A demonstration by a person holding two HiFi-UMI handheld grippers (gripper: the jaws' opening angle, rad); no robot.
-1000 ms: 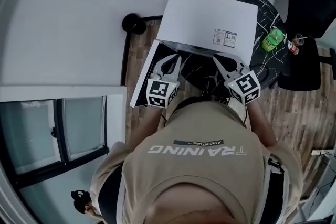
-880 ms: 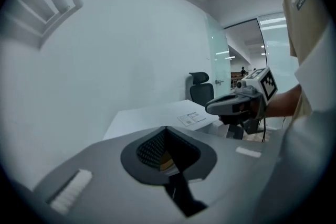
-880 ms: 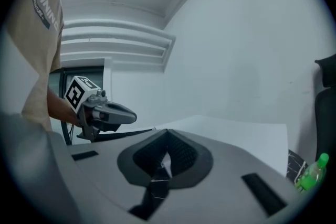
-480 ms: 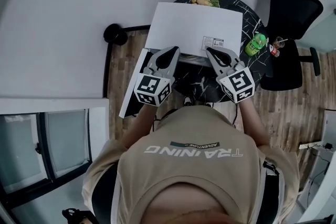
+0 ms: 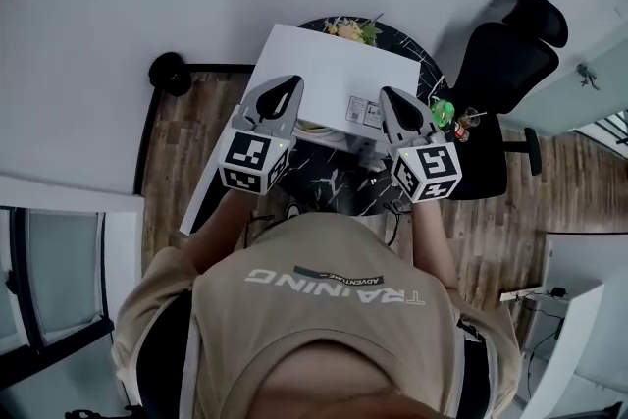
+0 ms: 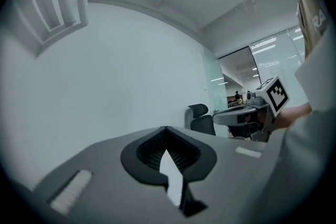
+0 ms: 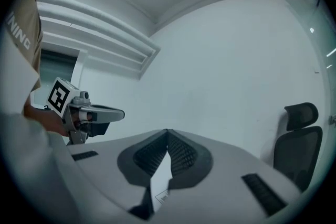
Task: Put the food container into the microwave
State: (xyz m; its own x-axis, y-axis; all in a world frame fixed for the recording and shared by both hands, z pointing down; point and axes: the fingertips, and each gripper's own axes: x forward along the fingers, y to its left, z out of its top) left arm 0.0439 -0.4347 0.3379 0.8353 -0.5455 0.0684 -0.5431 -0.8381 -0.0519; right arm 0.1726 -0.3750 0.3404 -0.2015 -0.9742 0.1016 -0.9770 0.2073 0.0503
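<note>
Microwave (image 5: 329, 74) | left gripper (image 5: 286, 87), right gripper (image 5: 390, 101) tilted upward, jaws closed

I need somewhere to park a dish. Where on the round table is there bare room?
Bare marble lies along the near edge of the table, between the microwave front and the person. The right rim is crowded: green bottle, small bottle; salad sits at the far rim behind the microwave.

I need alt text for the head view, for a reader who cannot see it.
Seen from above, a person holds the left gripper and right gripper, both shut, near a white microwave on a round dark table.
</note>
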